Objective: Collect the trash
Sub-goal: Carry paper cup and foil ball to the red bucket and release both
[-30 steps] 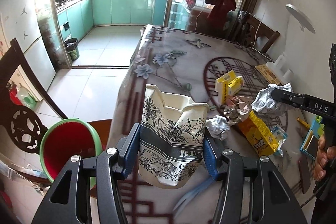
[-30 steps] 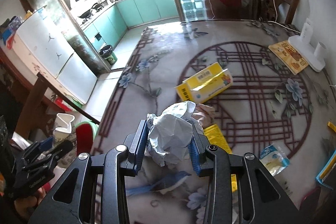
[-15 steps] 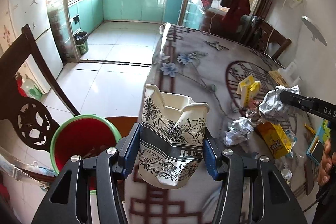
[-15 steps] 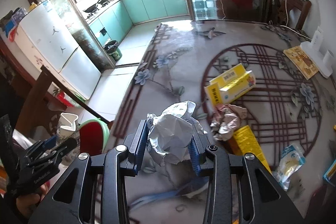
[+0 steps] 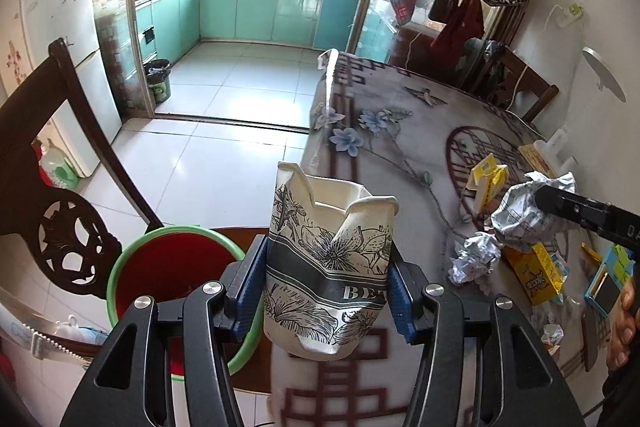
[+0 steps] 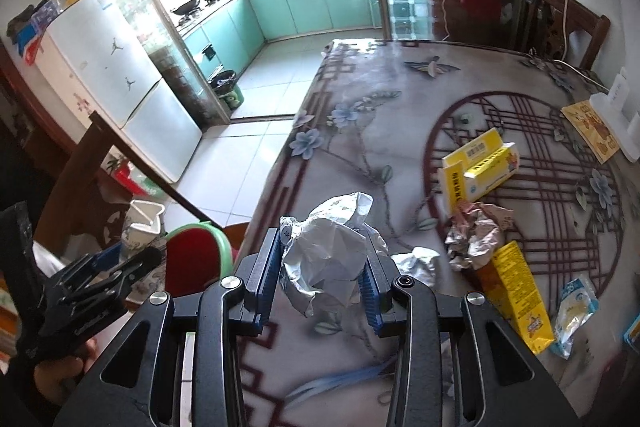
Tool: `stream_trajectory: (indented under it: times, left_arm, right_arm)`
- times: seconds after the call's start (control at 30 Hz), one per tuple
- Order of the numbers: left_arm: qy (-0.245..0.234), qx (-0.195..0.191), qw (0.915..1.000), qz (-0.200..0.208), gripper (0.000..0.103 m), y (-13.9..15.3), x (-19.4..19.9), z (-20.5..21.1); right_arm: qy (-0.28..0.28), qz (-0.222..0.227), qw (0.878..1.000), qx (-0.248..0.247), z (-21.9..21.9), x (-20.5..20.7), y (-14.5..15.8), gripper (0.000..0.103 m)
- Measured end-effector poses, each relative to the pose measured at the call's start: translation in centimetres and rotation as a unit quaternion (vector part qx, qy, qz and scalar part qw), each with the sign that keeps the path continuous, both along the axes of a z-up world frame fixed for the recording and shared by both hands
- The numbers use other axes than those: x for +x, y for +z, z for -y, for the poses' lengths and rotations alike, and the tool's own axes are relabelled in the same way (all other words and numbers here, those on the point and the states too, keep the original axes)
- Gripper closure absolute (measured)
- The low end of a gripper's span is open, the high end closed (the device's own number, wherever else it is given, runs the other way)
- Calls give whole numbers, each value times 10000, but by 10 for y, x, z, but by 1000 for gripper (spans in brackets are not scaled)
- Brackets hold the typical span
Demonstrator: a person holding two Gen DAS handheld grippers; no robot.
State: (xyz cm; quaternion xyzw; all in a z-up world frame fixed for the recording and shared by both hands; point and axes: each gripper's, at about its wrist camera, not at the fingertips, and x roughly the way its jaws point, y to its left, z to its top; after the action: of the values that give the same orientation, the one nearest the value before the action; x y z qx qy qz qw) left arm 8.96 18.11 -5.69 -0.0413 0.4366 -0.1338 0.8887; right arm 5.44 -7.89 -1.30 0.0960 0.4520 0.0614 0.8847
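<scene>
Left wrist view: crushed paper cup (image 5: 328, 271) clamped between left gripper (image 5: 327, 291) pads, beside red bin (image 5: 176, 267).

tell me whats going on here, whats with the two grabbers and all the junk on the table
A person is clearing trash off a dining table with a handheld gripper in each hand. The left gripper is clamped on a crushed paper cup, held near the table edge beside a red bin with a green rim. The right gripper is clamped on a crumpled foil wad over the table. Yellow boxes, more crumpled paper and wrappers lie uncollected.
</scene>
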Motion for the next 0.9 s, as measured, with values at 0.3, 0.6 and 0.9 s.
stream_trajectory:
  times: [0.3,0.6,0.9]
  left_arm:
    - [438,46,9988,-216,50,-19,11,-50]
    - [998,206,9926,-657,49,-61,15,-112]
    - [1358,220,9863,-907,37,-82,25,-153]
  right_arm:
    - [435,-207,9988,68,-49,9,-11,68]
    - [1226,-549,9906,271,-119,29,-41,68]
    - [1880,-664,9781,592,-177,55,-58,51]
